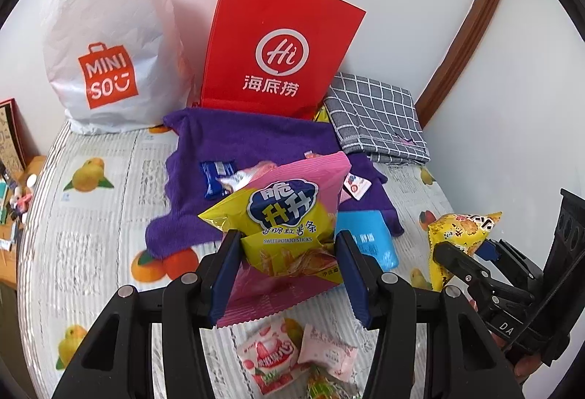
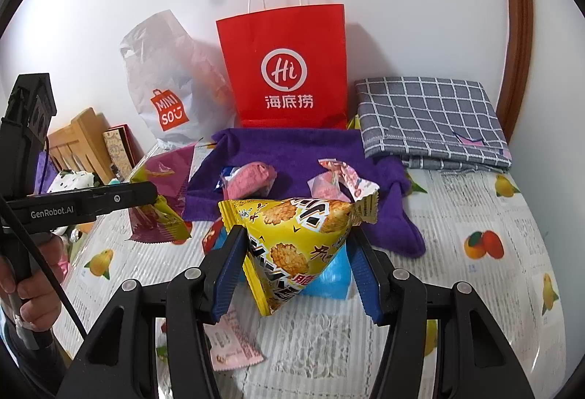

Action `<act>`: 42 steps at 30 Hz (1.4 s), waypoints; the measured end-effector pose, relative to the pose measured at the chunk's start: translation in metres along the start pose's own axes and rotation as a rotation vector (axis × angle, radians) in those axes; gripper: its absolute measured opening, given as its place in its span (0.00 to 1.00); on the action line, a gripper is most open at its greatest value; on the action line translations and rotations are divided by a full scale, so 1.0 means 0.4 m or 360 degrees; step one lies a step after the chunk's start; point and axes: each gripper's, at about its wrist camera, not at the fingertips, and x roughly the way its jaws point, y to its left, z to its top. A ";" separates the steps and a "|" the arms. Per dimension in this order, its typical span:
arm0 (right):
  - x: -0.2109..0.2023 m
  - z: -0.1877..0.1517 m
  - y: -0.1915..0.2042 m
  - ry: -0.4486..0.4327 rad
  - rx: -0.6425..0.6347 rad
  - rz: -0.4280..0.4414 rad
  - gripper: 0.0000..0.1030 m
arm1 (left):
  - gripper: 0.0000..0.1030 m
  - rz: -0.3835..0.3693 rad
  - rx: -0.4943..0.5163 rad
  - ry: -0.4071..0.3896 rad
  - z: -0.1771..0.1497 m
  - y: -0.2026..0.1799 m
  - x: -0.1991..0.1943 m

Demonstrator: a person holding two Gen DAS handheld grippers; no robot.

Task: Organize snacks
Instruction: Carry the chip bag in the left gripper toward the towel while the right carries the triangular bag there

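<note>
L gripper [image 1: 289,274] clamps sweet-potato pack [image 1: 283,234], R gripper [image 2: 298,271] – rice-cracker pack [image 2: 292,242] pinched

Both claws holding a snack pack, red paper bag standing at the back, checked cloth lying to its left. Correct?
One slip: the checked cloth lies to the right of the red paper bag, not the left, as the right wrist view shows. The rest holds: the left claw grips the sweet potato sticks pack, and the right claw grips the yellow cracker pack.

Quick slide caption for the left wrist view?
Left gripper clamps a sweet potato sticks bag above the fruit-print table cover, facing the red paper bag.
</note>
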 end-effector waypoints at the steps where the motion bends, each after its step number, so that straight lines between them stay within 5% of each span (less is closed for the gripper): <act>1: 0.007 0.009 0.000 0.0000 -0.0003 -0.0001 0.54 | 0.49 0.0002 0.0004 0.0001 0.011 0.001 0.004; 42: 0.315 0.248 -0.005 -0.0009 -0.0142 -0.0002 0.54 | 0.49 -0.0007 -0.0033 0.0061 0.246 0.068 0.214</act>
